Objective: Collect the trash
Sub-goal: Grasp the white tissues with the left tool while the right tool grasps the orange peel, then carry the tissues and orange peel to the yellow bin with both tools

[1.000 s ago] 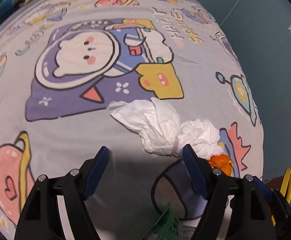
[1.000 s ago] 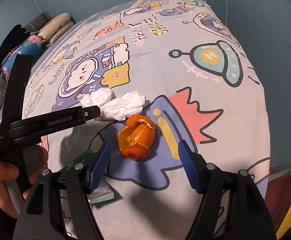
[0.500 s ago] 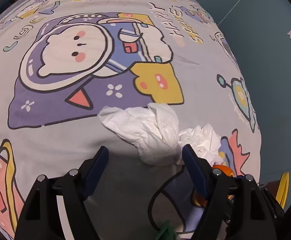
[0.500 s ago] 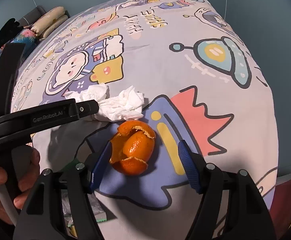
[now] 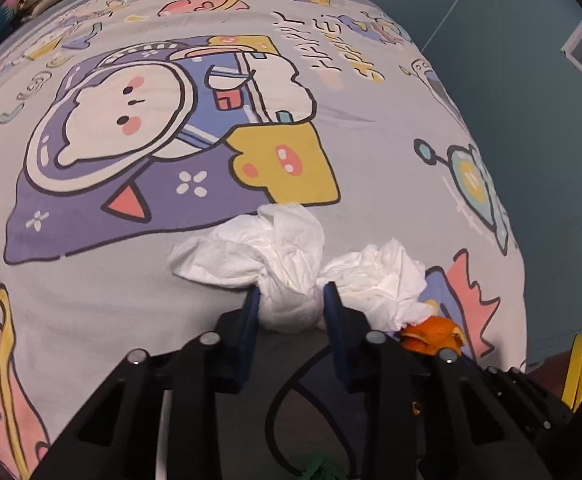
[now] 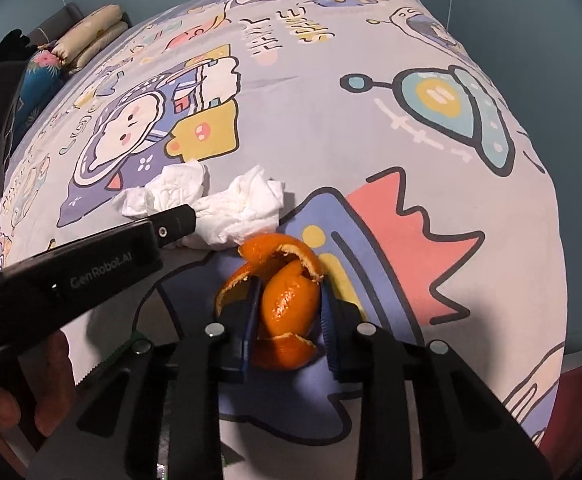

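Two crumpled white tissues lie on a cartoon-print bed sheet [image 5: 91,288]. My left gripper [image 5: 291,300] is shut on the near end of the left tissue [image 5: 267,252]; the second tissue [image 5: 379,280] lies just to its right. An orange peel [image 6: 287,300] lies on the sheet; my right gripper [image 6: 289,300] is shut on it, its blue pads pressing both sides. The peel also shows in the left wrist view [image 5: 435,332], low right. The left gripper's body [image 6: 91,256] crosses the right wrist view, with both tissues [image 6: 235,208] beyond it.
A green wrapper [image 5: 319,472] lies on the sheet below the left gripper. Pillows [image 6: 91,36] are stacked at the bed's far left end. The bed's right edge [image 6: 551,240] drops to a teal floor. A yellow object [image 5: 579,364] sits off the bed at right.
Both grippers moved forward and closed: the left one onto the left tissue, the right one onto the orange peel. Both were open before.
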Demonstrator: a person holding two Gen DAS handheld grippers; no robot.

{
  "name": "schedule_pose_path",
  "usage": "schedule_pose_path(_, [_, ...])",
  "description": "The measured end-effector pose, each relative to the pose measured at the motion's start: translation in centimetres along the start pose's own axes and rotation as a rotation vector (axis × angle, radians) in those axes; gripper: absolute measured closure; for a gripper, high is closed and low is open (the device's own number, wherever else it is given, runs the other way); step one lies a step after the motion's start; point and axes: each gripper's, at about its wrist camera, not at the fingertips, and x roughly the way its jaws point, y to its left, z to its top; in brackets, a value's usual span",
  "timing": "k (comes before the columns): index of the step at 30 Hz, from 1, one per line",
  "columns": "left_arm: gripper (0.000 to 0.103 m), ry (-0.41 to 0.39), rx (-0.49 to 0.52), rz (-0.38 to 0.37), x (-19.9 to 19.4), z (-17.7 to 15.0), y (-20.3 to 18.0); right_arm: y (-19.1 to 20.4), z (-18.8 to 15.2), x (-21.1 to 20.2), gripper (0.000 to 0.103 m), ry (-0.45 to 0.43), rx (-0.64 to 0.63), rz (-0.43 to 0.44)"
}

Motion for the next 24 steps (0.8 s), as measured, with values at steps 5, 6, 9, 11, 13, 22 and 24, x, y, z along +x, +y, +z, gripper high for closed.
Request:
schedule_pose_path(5, [0.081,-0.016,-0.029,-0.035,-0.5,-0.4,0.4,-0.2,-0.2,-0.4,0.081,-0.006,0.006,0.014])
schedule_pose_path(6, [0.081,-0.019,-0.036,-0.043,-0.6,-0.5,0.5,-0.2,-0.3,-0.5,0.082,-0.007,0.008,0.018])
schedule_pose_path(9, [0.082,-0.031,-0.044,-0.063,-1.2,-0.9,0.8,0.1,-0.8,-0.9,0.082,-0.012,0.0,0.021])
schedule_pose_path(11, [0.082,-0.038,-0.052,-0.072,-1.7,-1.2,1.2,0.5,-1.2,-1.2,0.082,-0.013,-0.01,0.026])
schedule_pose_path(13, [0.082,-0.045,-0.065,-0.085,-2.2,-1.5,1.6,0.8,-1.7,-1.6,0.082,-0.017,-0.015,0.029])
schedule_pose_path(22, [0.082,-0.094,-0.083,-0.097,-5.5,-4.6,2.9,3.1,-5.0,-3.3,0.082,-0.003,-0.04,0.063])
schedule_pose_path(24, [0.082,-0.098,-0.08,-0.094,-6.1,-5.3,3.0,3.8,-6.0,-3.9,0.082,-0.001,-0.052,0.074])
